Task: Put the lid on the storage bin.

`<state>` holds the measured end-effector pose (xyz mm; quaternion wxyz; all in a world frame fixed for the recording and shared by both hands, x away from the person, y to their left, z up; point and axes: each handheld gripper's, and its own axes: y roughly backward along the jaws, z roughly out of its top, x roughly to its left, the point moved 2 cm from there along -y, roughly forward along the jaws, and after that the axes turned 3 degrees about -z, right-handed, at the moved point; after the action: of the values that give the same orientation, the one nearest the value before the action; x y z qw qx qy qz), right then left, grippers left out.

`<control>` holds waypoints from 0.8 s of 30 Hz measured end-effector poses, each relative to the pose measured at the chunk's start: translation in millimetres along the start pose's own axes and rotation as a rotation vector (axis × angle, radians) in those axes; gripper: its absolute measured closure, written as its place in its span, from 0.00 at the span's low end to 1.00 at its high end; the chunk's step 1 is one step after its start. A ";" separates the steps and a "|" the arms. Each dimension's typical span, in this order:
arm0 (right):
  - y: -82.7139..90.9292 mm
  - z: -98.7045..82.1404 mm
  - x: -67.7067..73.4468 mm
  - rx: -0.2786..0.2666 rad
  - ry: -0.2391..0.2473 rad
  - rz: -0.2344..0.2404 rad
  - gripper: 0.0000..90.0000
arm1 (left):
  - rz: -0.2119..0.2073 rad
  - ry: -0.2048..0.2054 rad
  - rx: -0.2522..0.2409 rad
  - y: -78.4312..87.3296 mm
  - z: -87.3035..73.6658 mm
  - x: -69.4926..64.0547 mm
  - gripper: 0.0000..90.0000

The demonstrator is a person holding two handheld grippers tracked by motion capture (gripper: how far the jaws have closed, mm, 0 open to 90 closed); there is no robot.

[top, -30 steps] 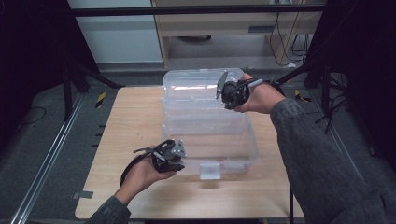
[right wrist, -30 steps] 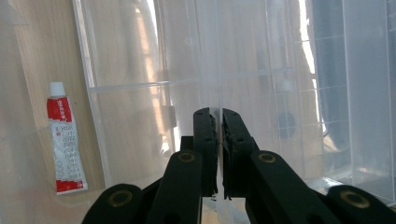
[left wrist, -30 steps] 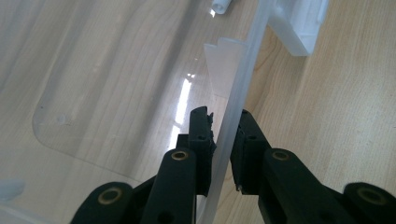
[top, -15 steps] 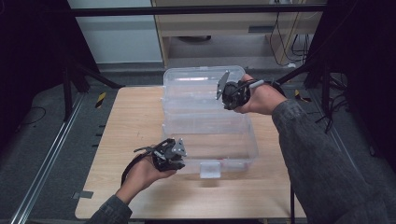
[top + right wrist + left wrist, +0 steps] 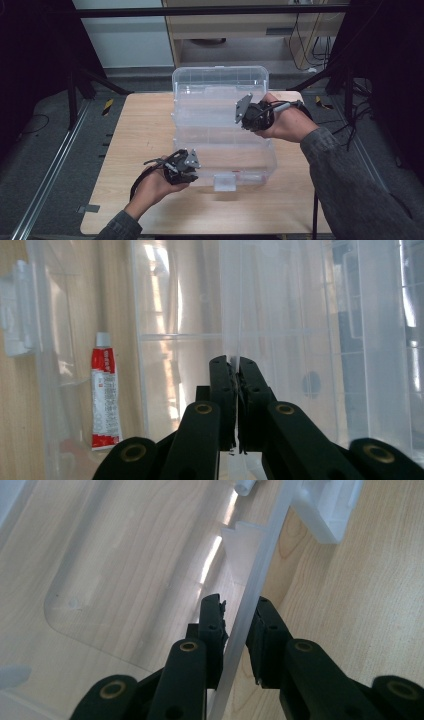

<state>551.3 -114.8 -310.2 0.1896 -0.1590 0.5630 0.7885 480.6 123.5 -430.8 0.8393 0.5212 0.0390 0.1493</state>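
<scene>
My right claw is pressed together on a thin clear wall of the box lid. I can see the plastic edge pinched between the two black jaws in the right gripper view. A second ago that claw was farther back and up near the far side of the bench. Now it has come closer to me and a bit lower, and the lid has come with it. So the lid is swinging over, toward the bottom part of the box.

My left claw sits on the front wall of the clear box. One jaw is inside and one is outside, with the wall running up between them. They look close on it, and I think they are gripping it, but a small gap may be there. That hand has not moved. It stays at the front left corner and keeps the box from sliding.

Inside the box a small red and white tube lies on the floor, near the front wall. The white latch sits at the middle of the front, just beside my left claw.

I think the lid is partway shut now. It is not down yet, and the latch is not fastened.
</scene>
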 end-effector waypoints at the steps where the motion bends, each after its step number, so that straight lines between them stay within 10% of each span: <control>1: 0.0 0.0 0.0 0.000 0.000 0.000 0.97 | 0.000 0.000 0.000 0.0 0.0 0.0 0.86; 24: 6.5 -11.7 35.7 -0.009 0.008 0.028 0.96 | 0.006 -0.003 -0.009 0.2 -1.7 -1.3 0.85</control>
<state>517.3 -123.5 -325.1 0.1756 -0.1552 0.5624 0.7929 478.9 124.6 -431.6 0.8413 0.5179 0.0353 0.1512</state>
